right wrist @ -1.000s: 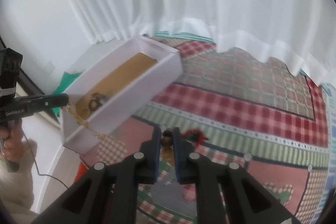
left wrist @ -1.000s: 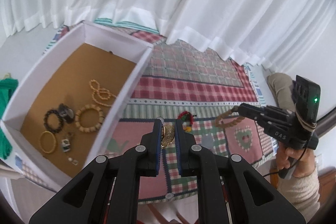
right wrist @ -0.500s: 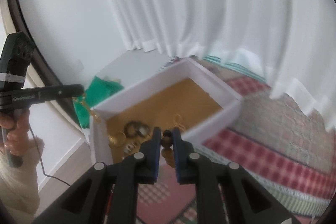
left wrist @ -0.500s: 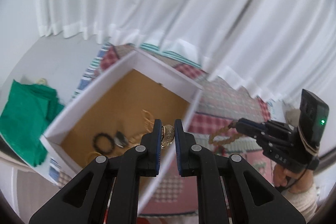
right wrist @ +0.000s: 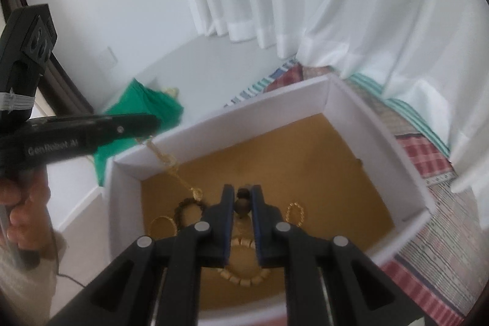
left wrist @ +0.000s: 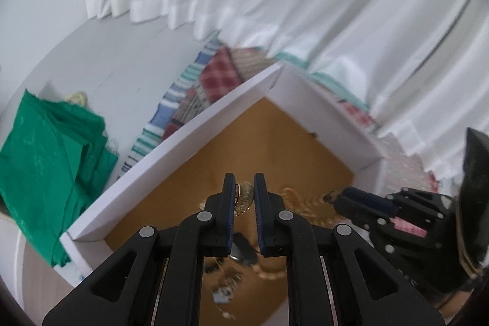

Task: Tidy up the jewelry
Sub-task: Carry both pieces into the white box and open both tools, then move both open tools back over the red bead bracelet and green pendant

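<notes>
Both grippers hang over the white box (right wrist: 308,100): the left gripper (left wrist: 244,197) pinches a gold chain (right wrist: 171,165), the right gripper (right wrist: 243,200) clamps a bead bracelet (right wrist: 241,277). Released together, the two pieces could tangle, and the chain, trailing across the box's near-left corner wall, could snag there or slide outside.

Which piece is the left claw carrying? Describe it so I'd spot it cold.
Find the white box with the brown floor. Over its near-left corner hangs the left claw, shut on a thin gold chain that dangles into the box. Unlike the bead bracelets below, it is fine metal links.
</notes>
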`<control>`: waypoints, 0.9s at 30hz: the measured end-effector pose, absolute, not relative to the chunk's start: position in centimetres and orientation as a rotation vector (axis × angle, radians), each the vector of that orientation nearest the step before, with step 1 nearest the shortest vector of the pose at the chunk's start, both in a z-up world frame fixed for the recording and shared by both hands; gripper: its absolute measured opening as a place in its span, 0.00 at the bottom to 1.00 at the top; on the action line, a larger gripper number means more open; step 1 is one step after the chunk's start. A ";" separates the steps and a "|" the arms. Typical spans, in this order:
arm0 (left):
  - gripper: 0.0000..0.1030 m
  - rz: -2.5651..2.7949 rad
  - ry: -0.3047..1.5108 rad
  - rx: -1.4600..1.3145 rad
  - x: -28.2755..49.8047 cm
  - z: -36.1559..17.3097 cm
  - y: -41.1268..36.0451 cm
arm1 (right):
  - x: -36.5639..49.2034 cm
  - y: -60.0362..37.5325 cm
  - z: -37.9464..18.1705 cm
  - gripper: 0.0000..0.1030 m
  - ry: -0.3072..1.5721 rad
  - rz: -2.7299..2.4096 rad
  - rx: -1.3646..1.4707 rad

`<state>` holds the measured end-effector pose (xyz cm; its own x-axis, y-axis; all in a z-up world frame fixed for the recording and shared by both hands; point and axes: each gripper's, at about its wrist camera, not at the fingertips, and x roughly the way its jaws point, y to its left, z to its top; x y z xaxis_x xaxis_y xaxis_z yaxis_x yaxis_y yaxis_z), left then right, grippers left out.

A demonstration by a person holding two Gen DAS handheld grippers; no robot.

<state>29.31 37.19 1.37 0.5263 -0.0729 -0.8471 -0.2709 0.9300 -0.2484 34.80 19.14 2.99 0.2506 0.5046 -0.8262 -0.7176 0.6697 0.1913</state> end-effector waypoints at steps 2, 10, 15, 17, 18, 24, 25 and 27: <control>0.11 0.150 1.054 -0.374 30.2 -1.3 37.7 | 35.3 20.1 1.5 0.13 1.033 0.842 -0.241; 0.57 0.202 1.097 -0.340 28.0 -4.0 37.4 | 35.3 19.6 -0.4 0.51 1.026 0.808 -0.219; 0.69 0.130 1.043 -0.283 24.4 -1.3 33.5 | 33.5 14.1 2.5 0.51 0.945 0.785 -0.221; 0.72 0.070 1.016 -0.259 23.0 0.1 31.0 | 32.6 9.8 3.8 0.51 0.916 0.747 -0.208; 0.74 0.035 1.006 -0.250 22.3 0.7 29.8 | 32.3 8.3 4.3 0.51 0.909 0.729 -0.201; 0.77 -0.183 0.981 -0.234 18.2 2.0 20.7 | 30.1 -4.1 5.9 0.51 0.898 0.530 -0.149; 0.78 -0.210 0.986 -0.228 17.7 1.8 19.4 | 29.7 -6.0 5.6 0.51 0.906 0.500 -0.142; 0.79 -0.273 1.007 -0.215 16.7 0.6 16.2 | 29.0 -9.3 4.2 0.51 0.932 0.451 -0.124</control>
<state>16.75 16.19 0.59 0.5058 -0.3222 -0.8002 0.1257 0.9453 -0.3011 28.98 -9.27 4.23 0.5108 0.3210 -0.7975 -0.4262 0.9002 0.0894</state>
